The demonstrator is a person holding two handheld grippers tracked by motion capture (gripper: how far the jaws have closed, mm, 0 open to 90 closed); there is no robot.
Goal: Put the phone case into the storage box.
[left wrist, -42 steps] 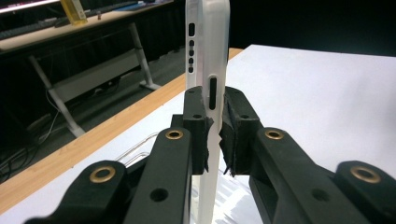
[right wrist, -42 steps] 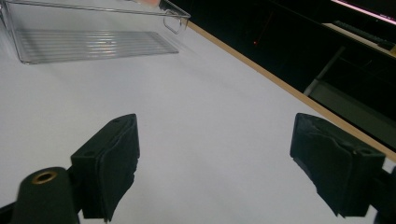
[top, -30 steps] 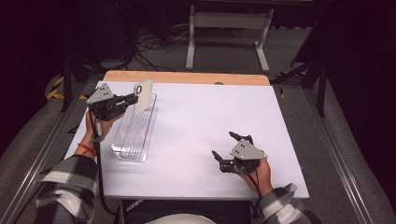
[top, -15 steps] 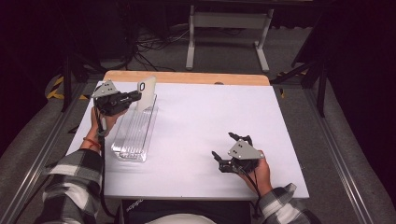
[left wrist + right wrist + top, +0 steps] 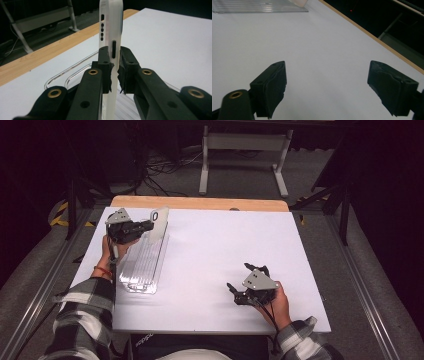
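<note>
A translucent white phone case (image 5: 159,221) stands upright on its edge at the far end of a clear ribbed rack (image 5: 142,265). My left gripper (image 5: 149,226) is shut on the case from the left. In the left gripper view the black pads (image 5: 105,66) press both faces of the case (image 5: 111,30) just below its side slots, with the rack's rim (image 5: 70,75) beneath. My right gripper (image 5: 239,276) rests on the table at the front right, open with nothing between its fingers (image 5: 327,85).
The white tabletop (image 5: 225,240) ends in a wooden strip (image 5: 200,202) along its far edge. The right gripper view has the rack (image 5: 259,7) at its top left. Metal stand legs (image 5: 240,150) and cables lie on the floor beyond.
My left gripper has carried the case a little to the right and down, toward the rack's far end. The right gripper has stayed where it was.
</note>
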